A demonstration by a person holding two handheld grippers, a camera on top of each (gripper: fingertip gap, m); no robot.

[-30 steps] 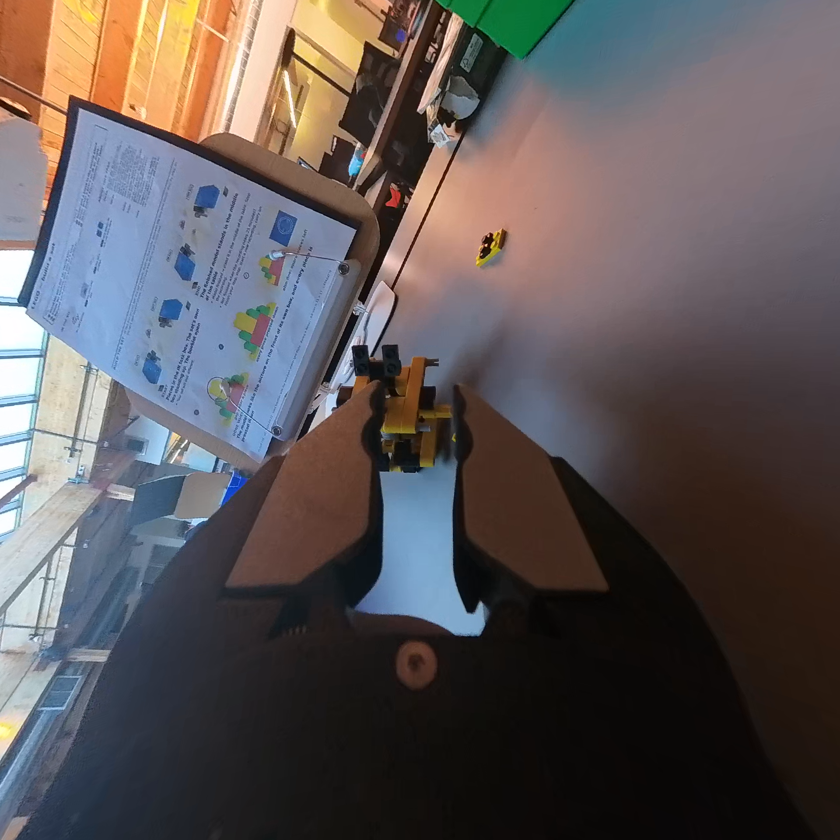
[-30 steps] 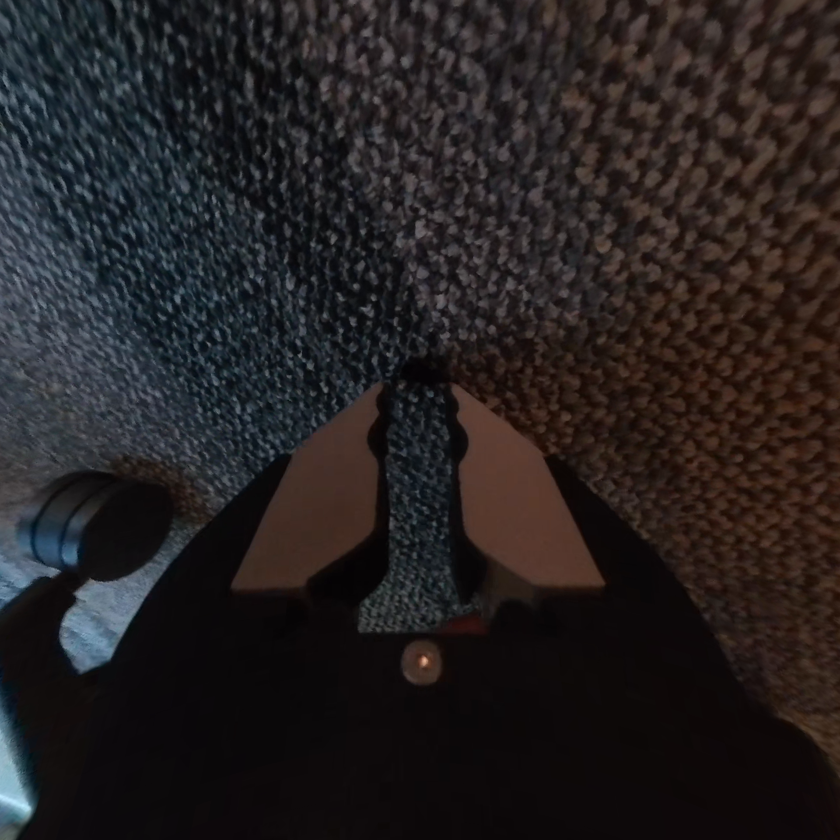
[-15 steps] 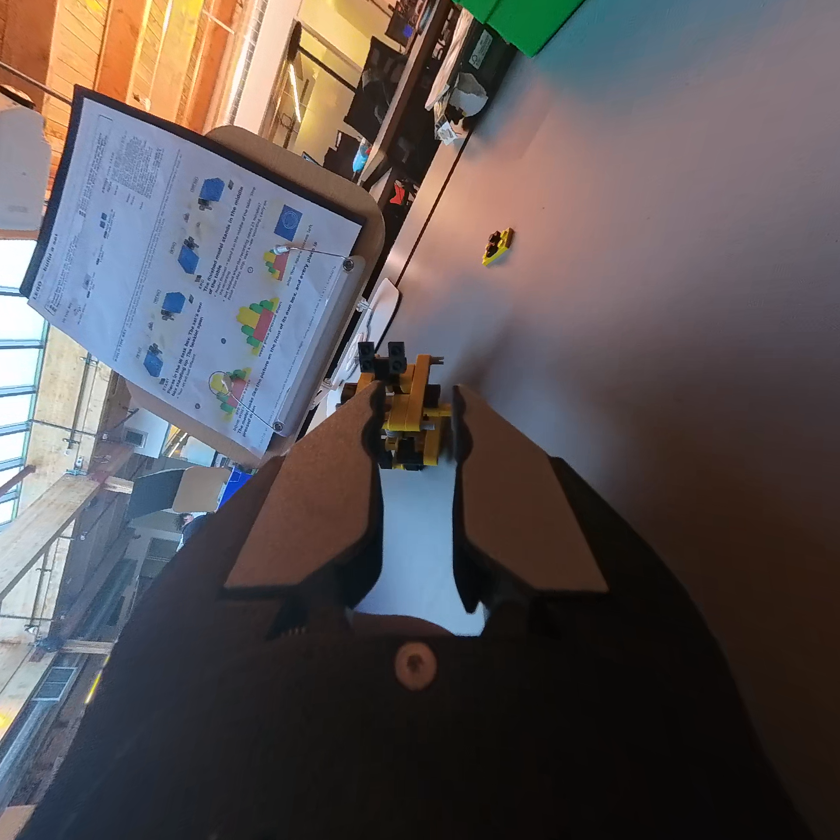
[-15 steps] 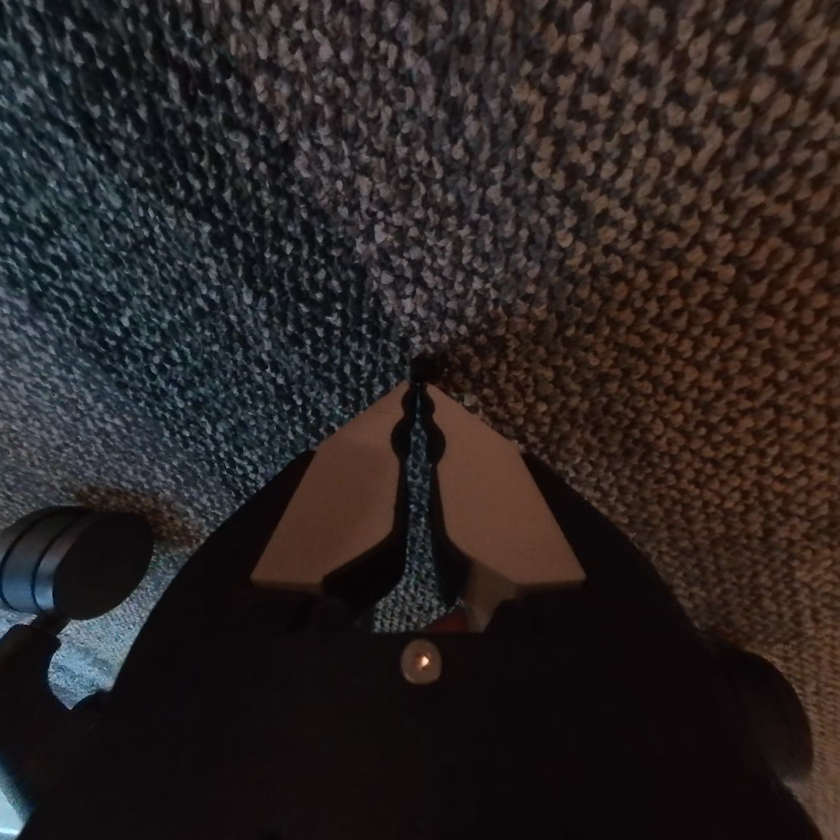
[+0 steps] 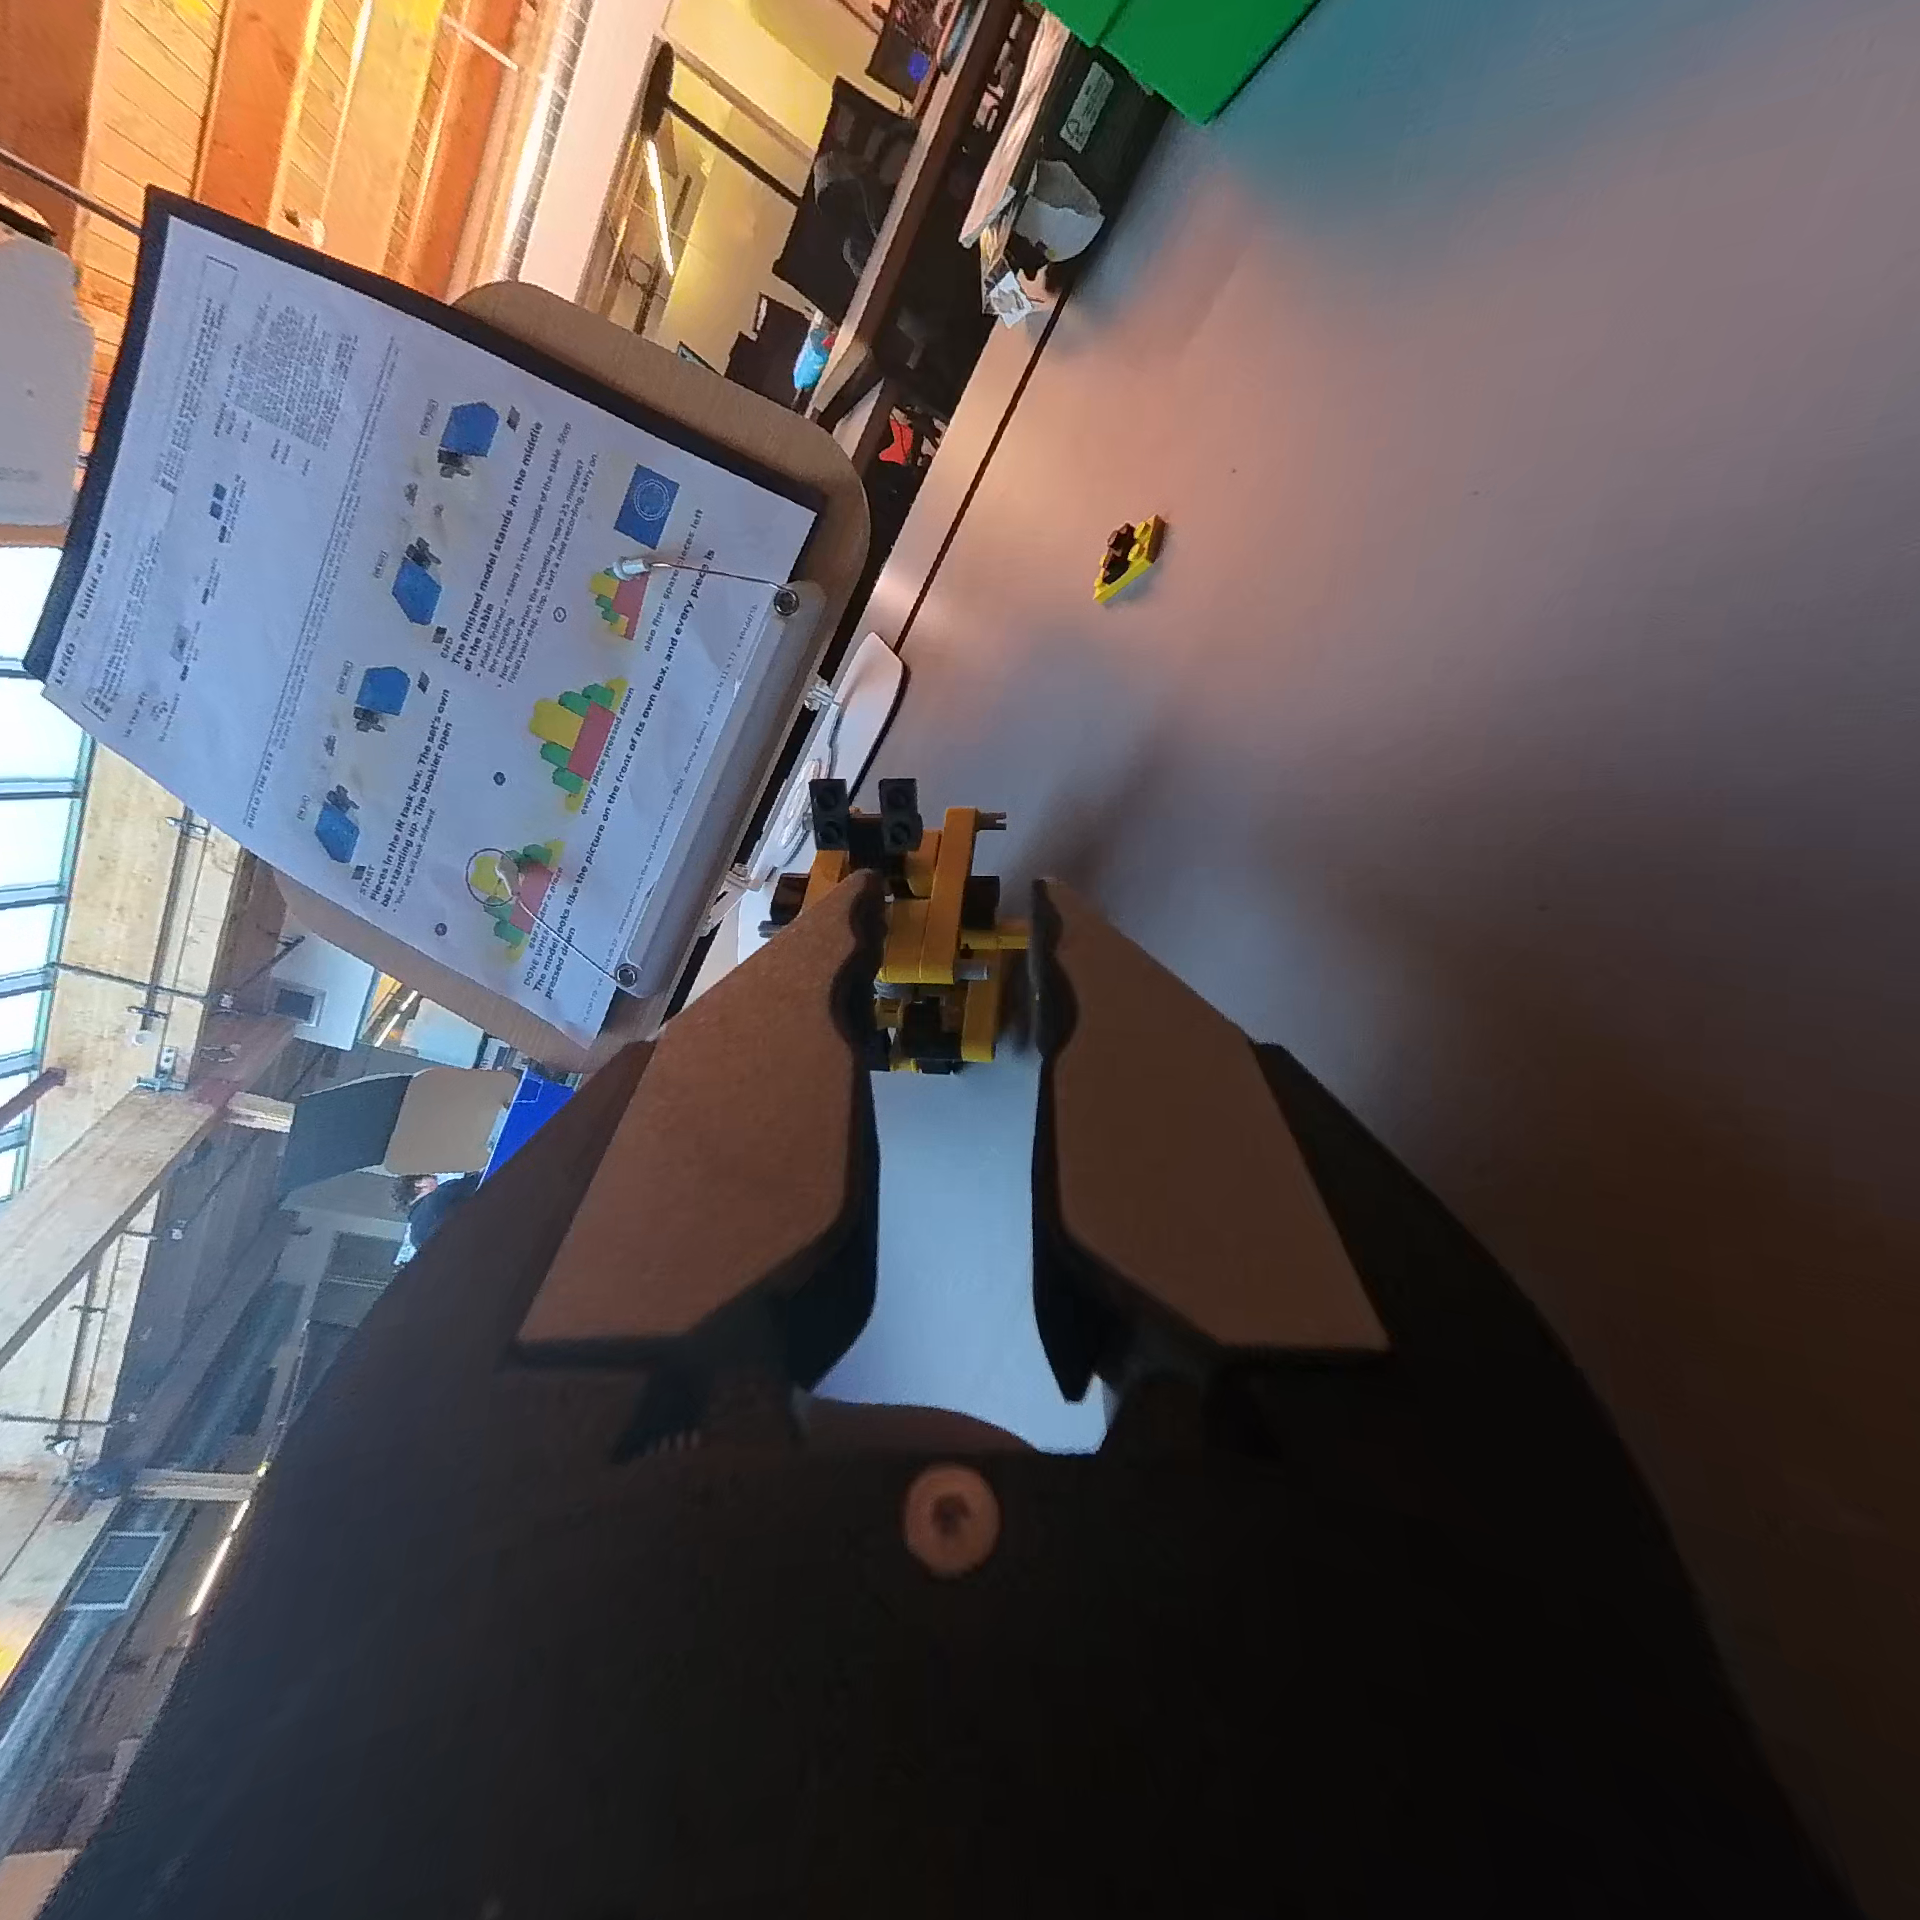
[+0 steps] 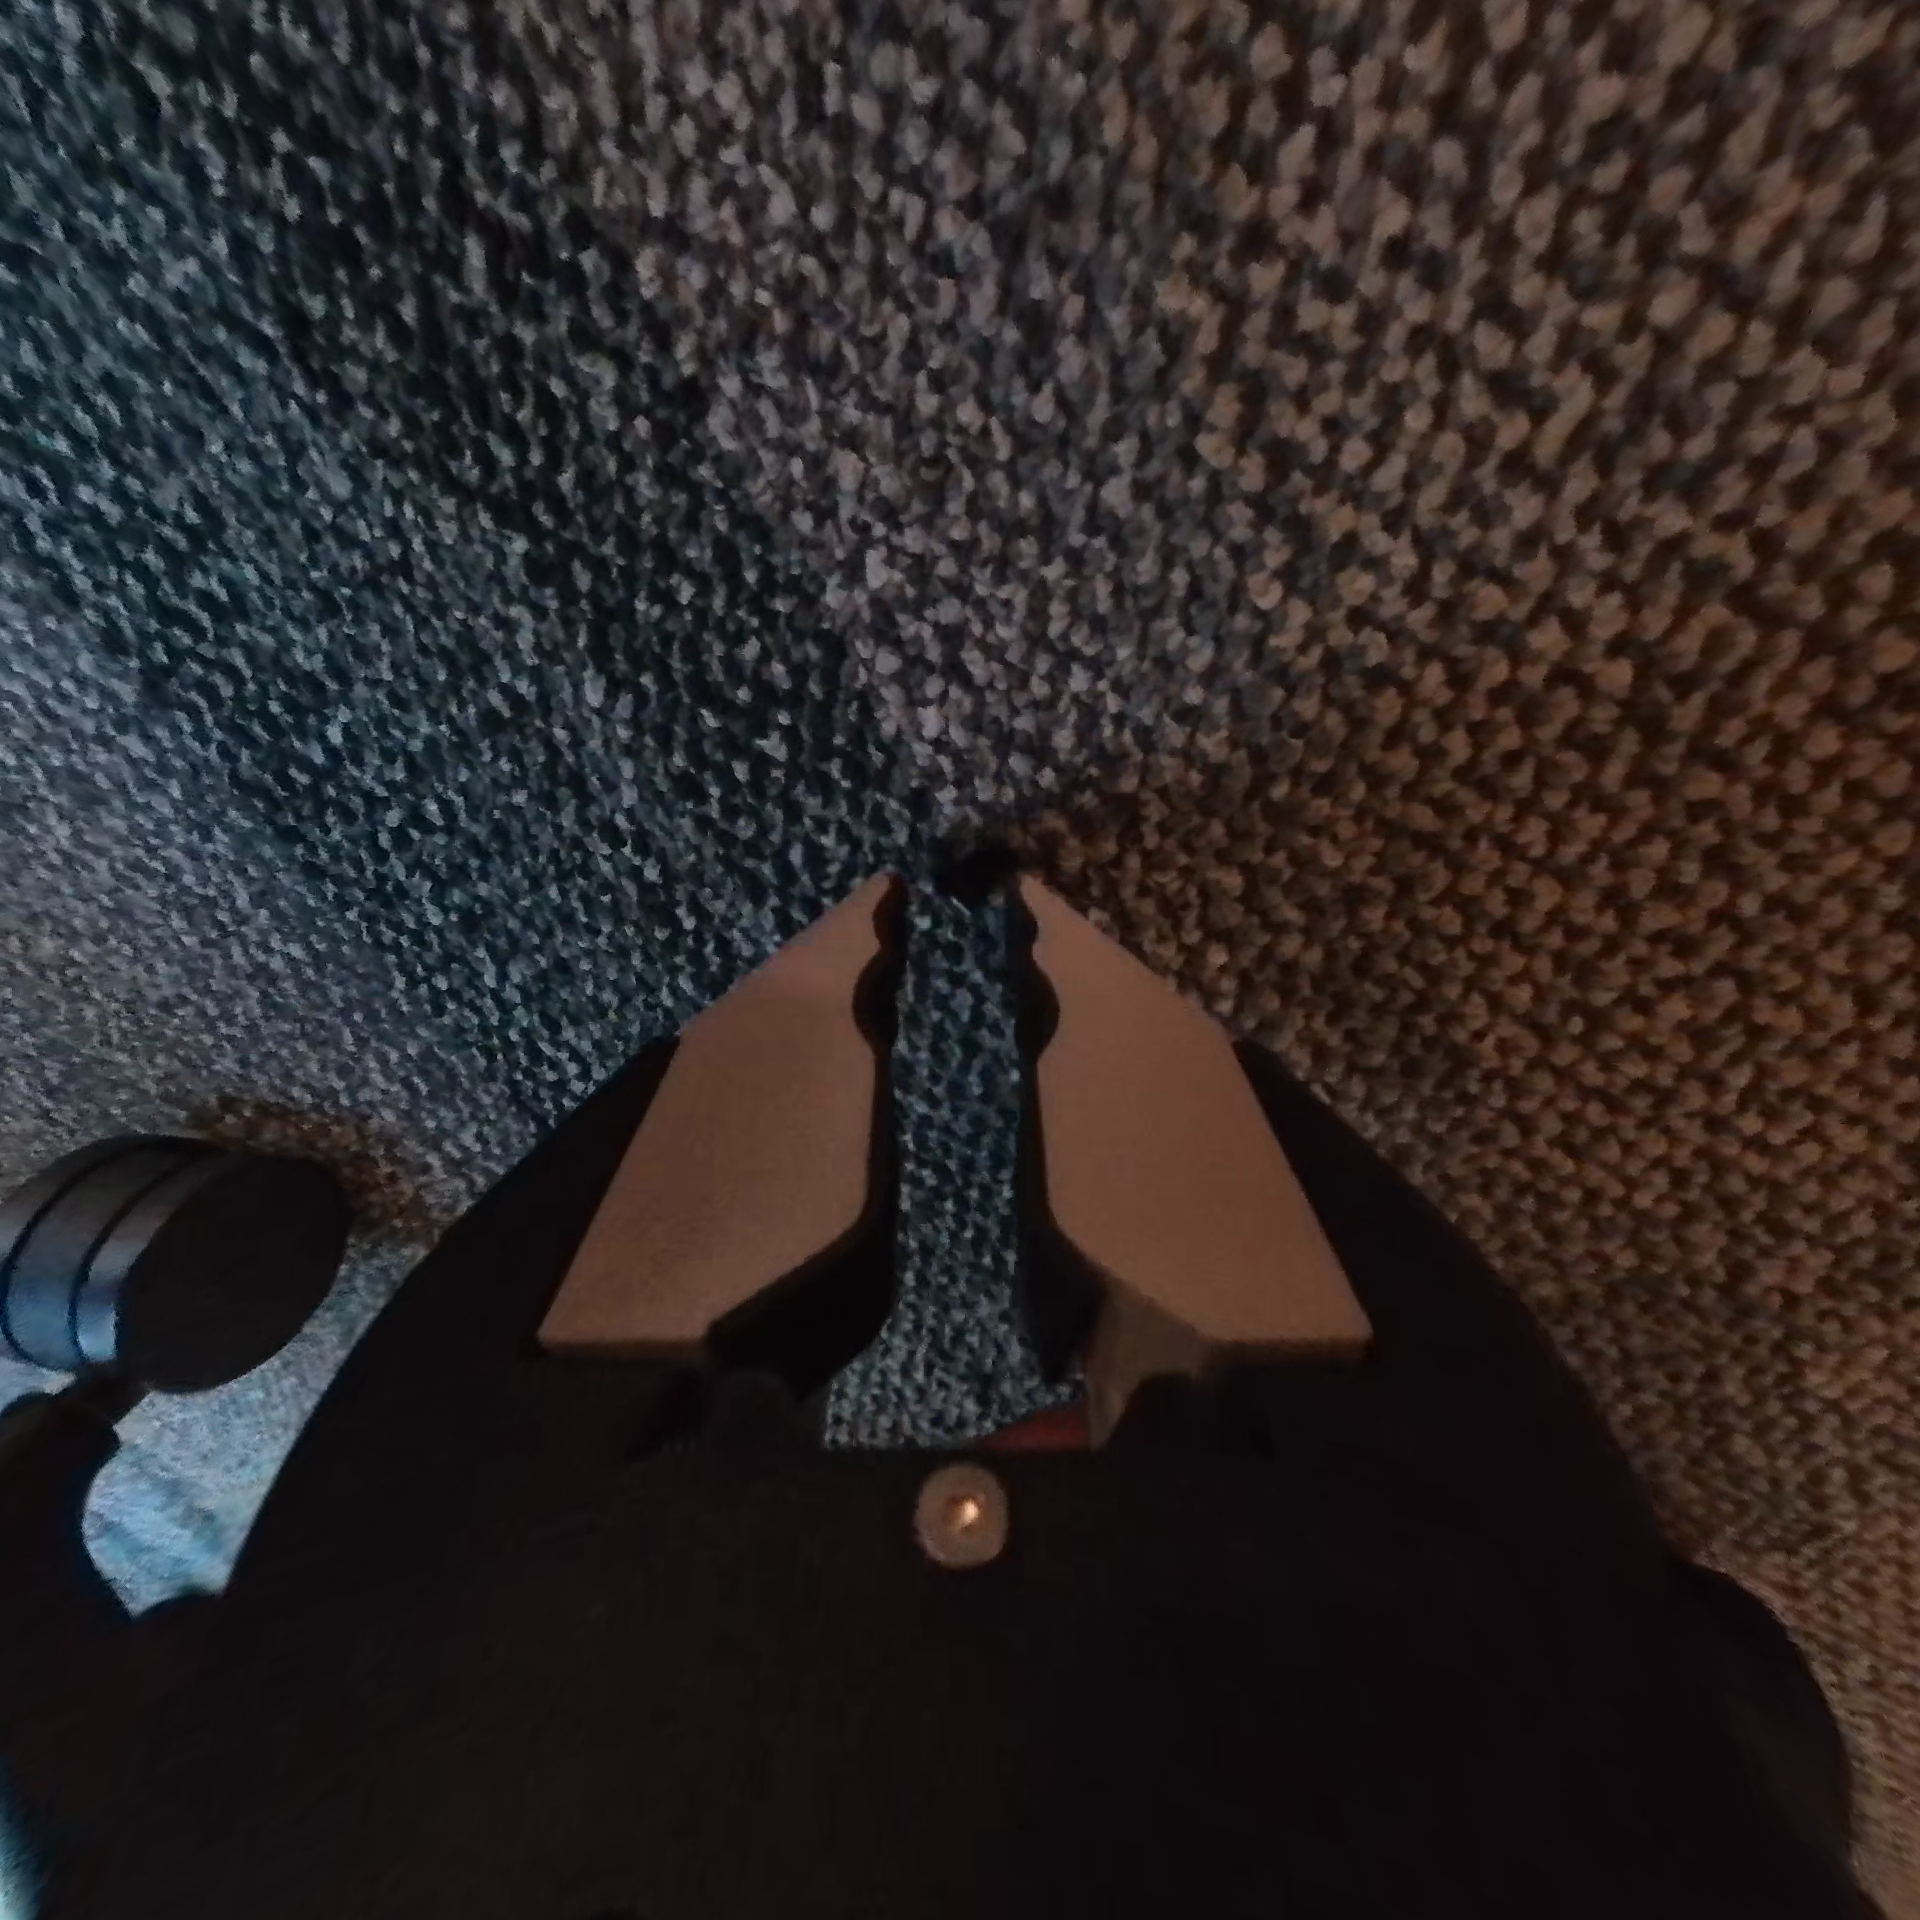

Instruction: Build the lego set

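Leftmost in my left wrist view, a printed instruction sheet [image 5: 416,623] stands clipped on a wooden stand [image 5: 821,499], tilted, beyond the table's [image 5: 1507,727] far left edge. Just right of it, my left gripper [image 5: 945,935] is clenched around the yellow-and-black lego model [image 5: 925,935]; both fingertips press its sides, and its black studded parts stick out past them toward the sheet. The whole view is rolled, so the table reads as a slanted grey plane on the right. Farther right and well apart from the model, a small yellow lego piece [image 5: 1130,558] with dark parts on it lies alone on the table. At the far end, a green box [image 5: 1174,42] sits at the table's top corner.

Over in the right wrist view, my right gripper [image 6: 961,914] points at speckled grey carpet [image 6: 935,416], its fingers parted with a narrow gap. A small dark thing [image 6: 977,868] sits right at the tips; I cannot tell whether it is gripped. At lower left a dark caster wheel [image 6: 177,1257] rests on the carpet.
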